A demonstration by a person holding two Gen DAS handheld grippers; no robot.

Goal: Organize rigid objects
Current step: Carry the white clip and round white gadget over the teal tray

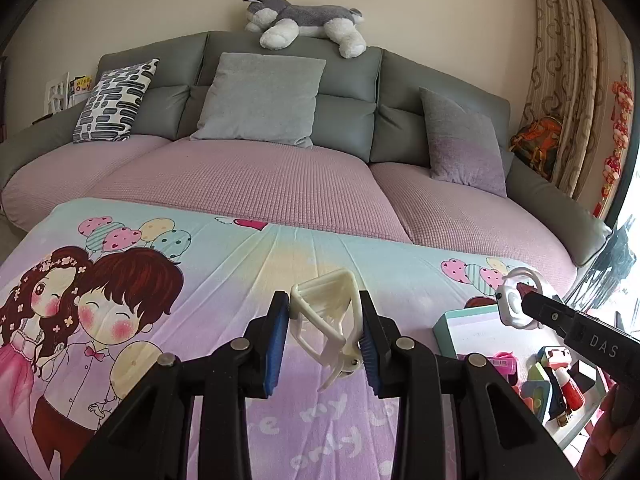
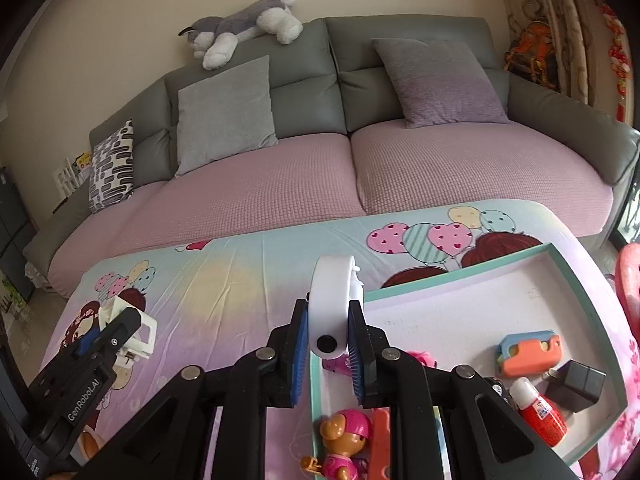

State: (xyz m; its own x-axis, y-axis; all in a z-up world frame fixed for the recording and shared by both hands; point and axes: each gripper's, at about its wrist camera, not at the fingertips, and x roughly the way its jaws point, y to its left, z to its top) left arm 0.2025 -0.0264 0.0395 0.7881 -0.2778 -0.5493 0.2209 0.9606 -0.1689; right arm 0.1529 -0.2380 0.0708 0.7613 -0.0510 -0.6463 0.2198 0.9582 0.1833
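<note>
We see left gripper (image 1: 325,334) clenched on cream hair claw clip (image 1: 329,322), lifted off the cloth; right gripper (image 2: 328,342) clenched on white ring-shaped gadget (image 2: 332,300) over the tray's (image 2: 456,280) left edge.

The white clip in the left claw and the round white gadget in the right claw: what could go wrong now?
1. The left claw pinches the openwork white clip off-centre, so it may twist out.
2. The right claw grips only the lower end of the round white gadget; its smooth shell might slip.
3. The tray already holds toys near its front; a drop there could knock them.
</note>
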